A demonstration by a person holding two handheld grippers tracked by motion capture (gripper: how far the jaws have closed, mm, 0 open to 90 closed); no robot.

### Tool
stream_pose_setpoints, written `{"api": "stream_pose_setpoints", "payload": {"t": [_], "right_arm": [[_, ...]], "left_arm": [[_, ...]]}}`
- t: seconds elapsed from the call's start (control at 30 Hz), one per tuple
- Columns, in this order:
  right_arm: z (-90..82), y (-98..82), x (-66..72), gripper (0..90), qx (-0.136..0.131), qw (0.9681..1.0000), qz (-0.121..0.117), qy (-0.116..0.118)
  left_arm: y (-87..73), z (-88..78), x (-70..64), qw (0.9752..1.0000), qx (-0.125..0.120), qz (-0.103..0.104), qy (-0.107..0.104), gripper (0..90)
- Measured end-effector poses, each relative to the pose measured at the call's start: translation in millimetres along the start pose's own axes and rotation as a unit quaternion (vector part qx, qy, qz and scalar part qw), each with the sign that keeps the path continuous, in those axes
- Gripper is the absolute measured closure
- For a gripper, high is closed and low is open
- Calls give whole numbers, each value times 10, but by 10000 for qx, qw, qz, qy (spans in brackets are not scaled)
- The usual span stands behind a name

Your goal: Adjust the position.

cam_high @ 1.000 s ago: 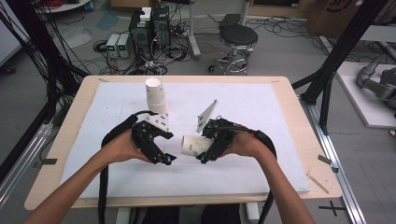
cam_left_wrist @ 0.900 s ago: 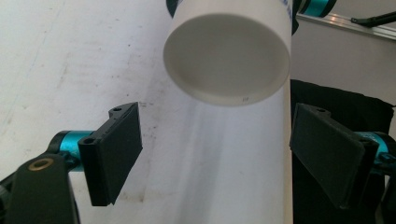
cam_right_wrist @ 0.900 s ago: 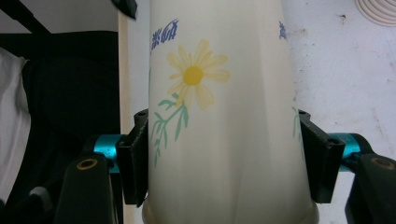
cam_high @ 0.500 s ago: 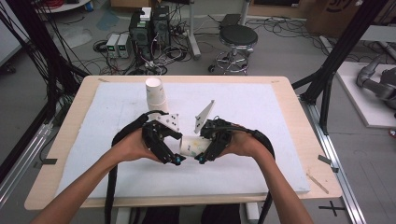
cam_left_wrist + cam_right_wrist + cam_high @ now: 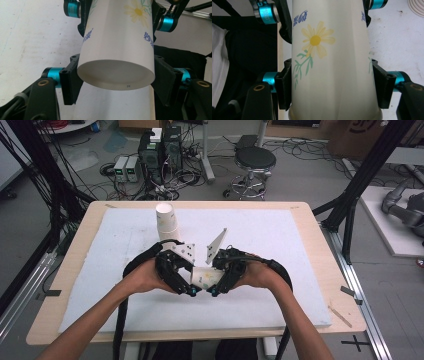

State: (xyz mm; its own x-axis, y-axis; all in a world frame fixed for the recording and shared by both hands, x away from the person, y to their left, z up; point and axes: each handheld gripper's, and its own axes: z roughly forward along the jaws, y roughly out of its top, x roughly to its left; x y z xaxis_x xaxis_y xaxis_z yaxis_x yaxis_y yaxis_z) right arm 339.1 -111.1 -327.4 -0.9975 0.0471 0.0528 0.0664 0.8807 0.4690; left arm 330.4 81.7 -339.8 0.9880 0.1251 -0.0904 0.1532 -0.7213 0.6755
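Two hands meet at the center of the frame over the white-padded desk [image 5: 280, 250], forearms entering from the bottom edge. The left tongs [image 5: 189, 289] and the right tongs [image 5: 218, 289] each clamp one of two nested paper cups [image 5: 206, 277], which lie sideways between them; a daisy print [image 5: 315, 40] shows on the outer cup. Farther back, in the upper left of the pad, stands an upside-down stack of cups [image 5: 167, 222]; how many it holds cannot be told.
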Motion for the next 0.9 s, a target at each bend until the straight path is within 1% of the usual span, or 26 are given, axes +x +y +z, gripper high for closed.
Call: {"api": "stream_pose_setpoints", "payload": {"t": [0.03, 0.1, 0.17, 0.27, 0.33, 0.4, 0.43, 0.57, 0.6, 0.63, 0.7, 0.73, 0.77, 0.87, 0.9], "right_arm": [[1, 1, 0, 322, 3, 10000, -1, 13], [1, 3, -4, 323, -5, 10000, -14, 4], [5, 5, -4, 325, 13, 10000, -22, 6], [12, 7, -3, 328, 31, 10000, -36, 13], [13, 8, -1, 329, 52, 10000, -22, 33], [15, 9, -2, 330, 55, 10000, -36, 42], [20, 8, -4, 331, 42, 10000, -44, 45], [28, 10, -3, 330, 61, 10000, -51, 56], [29, 11, -4, 327, 73, 9999, -58, 48], [35, 10, -5, 314, 60, 9999, -68, 67], [48, 3, -4, 279, 30, 9999, -35, 101], [52, -2, -10, 240, -24, 9999, -50, 118], [54, -7, -7, 183, -68, 9999, -51, 74], [45, -22, -17, 142, -194, 9998, -49, -24], [48, -28, -22, 138, -272, 9996, -75, -2]], "left_arm": [[0, -7, 10, 10000, 37, 52, 7, 342], [-3, -4, 4, 10000, 12, 13, 1, 344], [-4, -7, 10, 10000, 69, 72, -3, 349], [-7, -2, 11, 9999, 72, 92, -8, 355], [-10, 4, 6, 10000, 37, 61, -13, 358], [-10, -2, 15, 9999, 85, 119, -16, 361], [-12, 2, 7, 9999, 60, 80, -21, 362], [-16, 3, 6, 9999, 74, 93, -25, 368], [-16, -2, 12, 9998, 121, 152, -22, 369], [-18, 3, 3, 9999, 78, 103, -29, 369], [-20, 2, -3, 9998, 105, 148, -23, 369], [-22, 5, -6, 9998, 128, 153, -24, 369], [-22, 1, -2, 9996, 187, 197, -14, 369], [-24, 3, -4, 9997, 180, 176, -10, 369], [-25, 5, -7, 9998, 156, 143, -16, 369]]}}
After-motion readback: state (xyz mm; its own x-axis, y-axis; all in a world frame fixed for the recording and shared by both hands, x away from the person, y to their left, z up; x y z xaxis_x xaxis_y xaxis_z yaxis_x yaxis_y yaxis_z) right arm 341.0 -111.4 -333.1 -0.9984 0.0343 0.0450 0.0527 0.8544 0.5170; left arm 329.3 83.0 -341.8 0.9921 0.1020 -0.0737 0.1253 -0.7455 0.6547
